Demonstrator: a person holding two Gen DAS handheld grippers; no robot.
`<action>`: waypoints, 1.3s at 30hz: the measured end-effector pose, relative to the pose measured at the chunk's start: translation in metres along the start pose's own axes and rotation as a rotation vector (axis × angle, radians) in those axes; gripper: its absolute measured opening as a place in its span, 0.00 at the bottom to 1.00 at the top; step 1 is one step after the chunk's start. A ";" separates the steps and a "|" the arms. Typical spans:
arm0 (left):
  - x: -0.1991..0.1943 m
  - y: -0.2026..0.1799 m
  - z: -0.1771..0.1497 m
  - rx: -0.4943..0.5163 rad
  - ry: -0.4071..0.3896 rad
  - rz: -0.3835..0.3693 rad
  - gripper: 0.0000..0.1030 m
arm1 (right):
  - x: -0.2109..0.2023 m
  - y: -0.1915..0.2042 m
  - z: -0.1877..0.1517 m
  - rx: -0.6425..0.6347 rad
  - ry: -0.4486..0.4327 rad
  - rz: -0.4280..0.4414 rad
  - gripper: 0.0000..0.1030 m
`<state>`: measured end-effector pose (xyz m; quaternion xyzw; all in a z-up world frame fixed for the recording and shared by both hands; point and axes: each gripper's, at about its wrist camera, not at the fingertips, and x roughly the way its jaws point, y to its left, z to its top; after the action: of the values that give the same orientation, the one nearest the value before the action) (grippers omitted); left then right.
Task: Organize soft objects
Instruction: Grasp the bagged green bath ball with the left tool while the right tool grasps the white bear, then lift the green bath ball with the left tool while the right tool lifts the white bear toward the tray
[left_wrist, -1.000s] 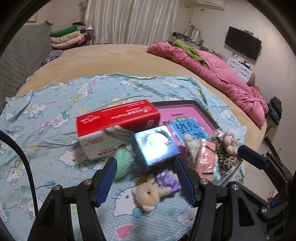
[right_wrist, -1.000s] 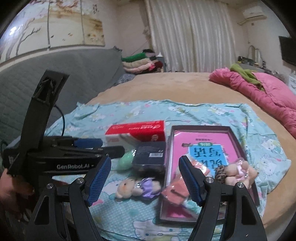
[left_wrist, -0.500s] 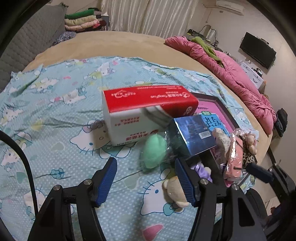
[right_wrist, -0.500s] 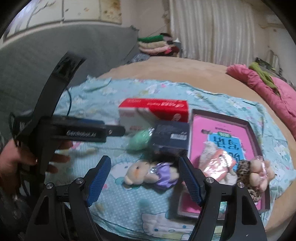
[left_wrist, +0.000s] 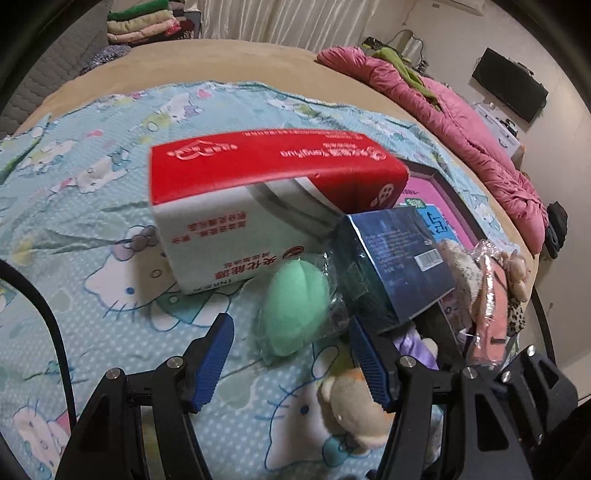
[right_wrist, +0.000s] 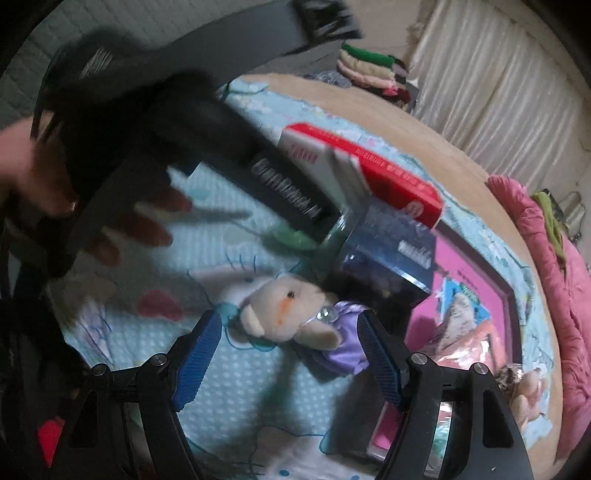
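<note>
**A:** Both hand-held grippers have dropped in close over the last second. A second back they looked across the whole bed; now the left hand-held gripper (left_wrist: 291, 363) has the green puff (left_wrist: 295, 306) lined up just ahead of its wide, empty jaws, and the right hand-held gripper (right_wrist: 290, 360) frames the bear (right_wrist: 295, 314), also wide and holding nothing.

**B:** So two pickups about to start, probably?

**A:** Looks that way. Nothing is pinched yet though. The right view is pretty blurred.

**B:** Which way does the bear lie?

**A:** On the sheet (left_wrist: 92, 221), on its side, just in front of the blue box (right_wrist: 388, 254). Its long axis runs across the jaws, head toward the left finger, purple dress toward the right one. The puff sits beside the red box (left_wrist: 258, 199), long axis slanting toward the gripper. The tray (right_wrist: 506, 291) with the other soft stuff is just right of the bear.
</note>
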<state>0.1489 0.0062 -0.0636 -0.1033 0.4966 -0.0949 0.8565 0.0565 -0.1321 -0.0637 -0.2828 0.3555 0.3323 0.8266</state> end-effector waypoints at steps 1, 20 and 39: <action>0.004 0.000 0.001 0.002 0.005 -0.003 0.63 | 0.003 0.000 -0.001 -0.003 0.004 -0.002 0.75; 0.024 0.011 0.005 -0.023 0.013 -0.067 0.51 | 0.055 -0.009 -0.002 -0.099 0.006 -0.078 0.56; 0.020 0.012 0.001 -0.015 0.006 -0.082 0.40 | 0.040 -0.029 0.005 0.006 -0.020 0.035 0.53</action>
<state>0.1604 0.0123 -0.0829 -0.1297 0.4952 -0.1267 0.8496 0.1017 -0.1328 -0.0852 -0.2704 0.3531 0.3486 0.8250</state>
